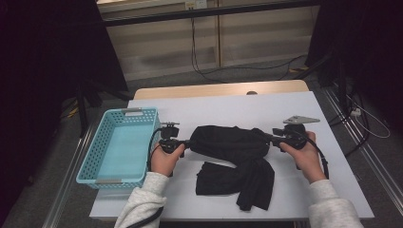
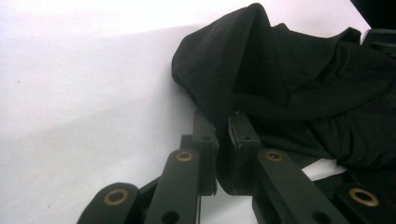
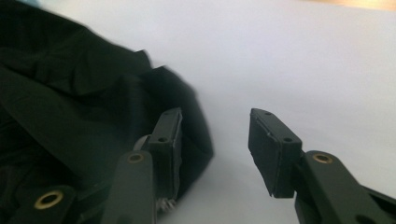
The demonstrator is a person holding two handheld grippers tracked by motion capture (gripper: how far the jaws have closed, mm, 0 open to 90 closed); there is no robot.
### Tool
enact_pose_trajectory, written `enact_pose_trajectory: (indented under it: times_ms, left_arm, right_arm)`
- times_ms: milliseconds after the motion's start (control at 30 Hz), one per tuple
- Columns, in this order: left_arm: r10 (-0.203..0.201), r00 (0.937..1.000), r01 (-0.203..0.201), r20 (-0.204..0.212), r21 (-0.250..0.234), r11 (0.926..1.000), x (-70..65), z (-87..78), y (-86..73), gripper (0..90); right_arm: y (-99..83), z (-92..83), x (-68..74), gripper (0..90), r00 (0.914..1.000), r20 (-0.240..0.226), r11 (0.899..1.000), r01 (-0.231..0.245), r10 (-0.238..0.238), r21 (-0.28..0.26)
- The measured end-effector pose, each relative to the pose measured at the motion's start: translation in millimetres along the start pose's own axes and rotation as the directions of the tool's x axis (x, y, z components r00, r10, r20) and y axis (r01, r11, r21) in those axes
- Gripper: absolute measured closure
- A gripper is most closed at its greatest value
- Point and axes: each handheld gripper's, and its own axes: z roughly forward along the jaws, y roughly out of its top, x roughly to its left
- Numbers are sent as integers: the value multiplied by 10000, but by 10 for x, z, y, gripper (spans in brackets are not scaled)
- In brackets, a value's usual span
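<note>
The left gripper [image 1: 186, 143] is clenched on a fold of the black garment [image 1: 235, 159]: in the left gripper view its two jaws stand close together at the bottom centre, and a pinch of the dark cloth [image 2: 289, 93] is pressed between them. The right gripper [image 1: 272, 137] is released. In the right gripper view its jaws stand apart in the lower half of the frame, with bare white surface between them; the left jaw lies against the edge of the garment [image 3: 79, 107], but the pads do not press on it.

In the high view the garment lies in the middle of the frame on the white table cover [image 1: 214, 107], as a thick bundle stretched between the two grippers. A loose part of it hangs down toward the lower centre of the frame and lies flat on the cover. The left hand [image 1: 166, 159] is at the left end of the bundle, the right hand [image 1: 304, 154] at the right end.

A light blue basket [image 1: 102, 142] stands at the left of the frame, just beside the left hand, and it is apart from the garment.
</note>
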Motion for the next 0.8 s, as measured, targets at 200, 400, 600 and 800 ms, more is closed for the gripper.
enact_pose_trajectory:
  times_ms: [200,400,600,800]
  left_arm:
    - [-12,10000,12,57,-5,10000,4,4,2,837]
    - [-11,9998,11,178,-26,10000,3,-35,9,838]
    - [-209,9994,211,276,-79,9997,34,-36,26,839]
    - [-349,9985,340,425,217,9992,24,122,21,835]
  right_arm:
    - [38,230,162,726,9979,-554,9984,347,-322,450]
    - [96,102,163,876,9986,-520,10000,59,-59,2]
    - [74,-284,-33,878,9988,334,9979,-335,353,-551]
    - [-218,-499,-185,878,9949,574,9965,-821,828,-143]
